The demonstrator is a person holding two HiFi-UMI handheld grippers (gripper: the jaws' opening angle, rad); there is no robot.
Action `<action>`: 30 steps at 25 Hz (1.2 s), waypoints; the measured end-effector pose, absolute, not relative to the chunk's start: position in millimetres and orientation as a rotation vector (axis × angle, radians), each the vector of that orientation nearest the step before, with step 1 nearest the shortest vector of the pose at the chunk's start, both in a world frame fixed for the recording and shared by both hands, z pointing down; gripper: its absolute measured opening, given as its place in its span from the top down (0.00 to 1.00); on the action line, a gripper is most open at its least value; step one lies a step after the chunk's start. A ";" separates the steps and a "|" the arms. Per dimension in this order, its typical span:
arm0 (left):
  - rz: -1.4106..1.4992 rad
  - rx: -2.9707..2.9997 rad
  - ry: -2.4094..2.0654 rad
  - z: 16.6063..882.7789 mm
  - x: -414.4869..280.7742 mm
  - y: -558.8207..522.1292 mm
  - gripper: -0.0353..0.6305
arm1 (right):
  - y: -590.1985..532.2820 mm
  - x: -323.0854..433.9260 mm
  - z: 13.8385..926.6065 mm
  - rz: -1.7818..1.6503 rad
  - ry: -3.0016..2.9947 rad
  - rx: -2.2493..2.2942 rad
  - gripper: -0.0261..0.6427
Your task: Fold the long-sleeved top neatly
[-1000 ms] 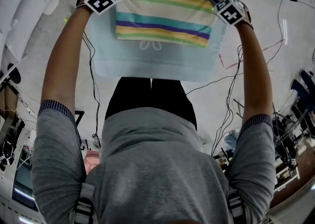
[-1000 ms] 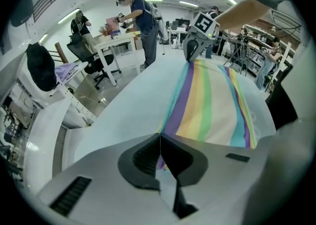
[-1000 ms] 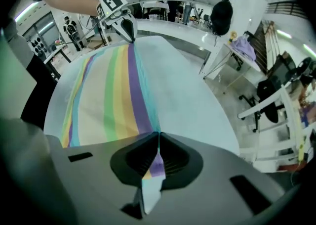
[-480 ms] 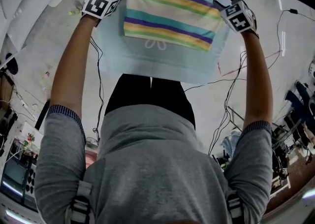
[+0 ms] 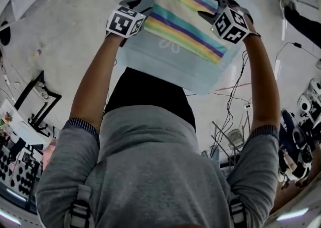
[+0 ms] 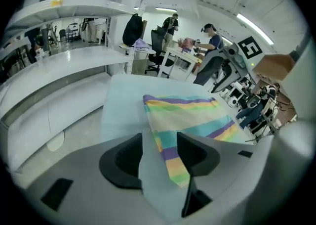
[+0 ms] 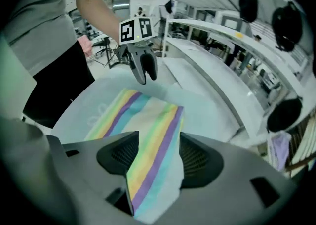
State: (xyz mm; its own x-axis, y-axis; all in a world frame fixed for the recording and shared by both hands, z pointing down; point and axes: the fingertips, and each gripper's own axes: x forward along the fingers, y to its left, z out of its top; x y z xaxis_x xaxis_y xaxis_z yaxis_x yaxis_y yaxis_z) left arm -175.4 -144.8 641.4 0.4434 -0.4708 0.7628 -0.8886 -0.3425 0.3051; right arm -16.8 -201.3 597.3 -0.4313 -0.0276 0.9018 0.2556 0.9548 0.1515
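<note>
The striped top [image 5: 186, 19] lies folded into a neat rectangle, flat on the pale blue table [image 5: 165, 69]. Its teal, purple, yellow and green bands run along its length. A white looped outline [image 5: 170, 45] sits on the table just beside its near edge.

Your left gripper [image 5: 140, 6] hangs at the top's left end. In the left gripper view its jaws have just been opening and stand apart. The top's corner [image 6: 170, 155] shows on the table below the gap, and neither pad presses it.

Your right gripper [image 5: 205, 5] hovers over the opposite end. In its own view those jaws [image 7: 158, 157] have also just been opening. They stand wide, with the striped cloth [image 7: 148, 135] lying loose beneath them, not pinched.

Both of your forearms reach out over the table, one to each end of the top. Around the table you've got a grey floor [image 5: 60, 36] with cables [image 5: 235, 94] trailing across it.
</note>
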 end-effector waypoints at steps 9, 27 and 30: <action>0.656 1.817 -1.141 678.4 -157.9 -109.3 0.53 | -172.5 -124.0 649.2 -0.579 -1.775 -0.639 0.55; 0.610 1.693 -1.130 697.9 -148.6 -94.5 0.57 | -176.4 -142.3 714.9 -0.833 -1.350 -1.000 0.65; 0.644 1.694 -1.144 700.6 -152.1 -92.8 0.64 | -173.1 -135.9 713.9 -0.825 -1.353 -1.020 0.78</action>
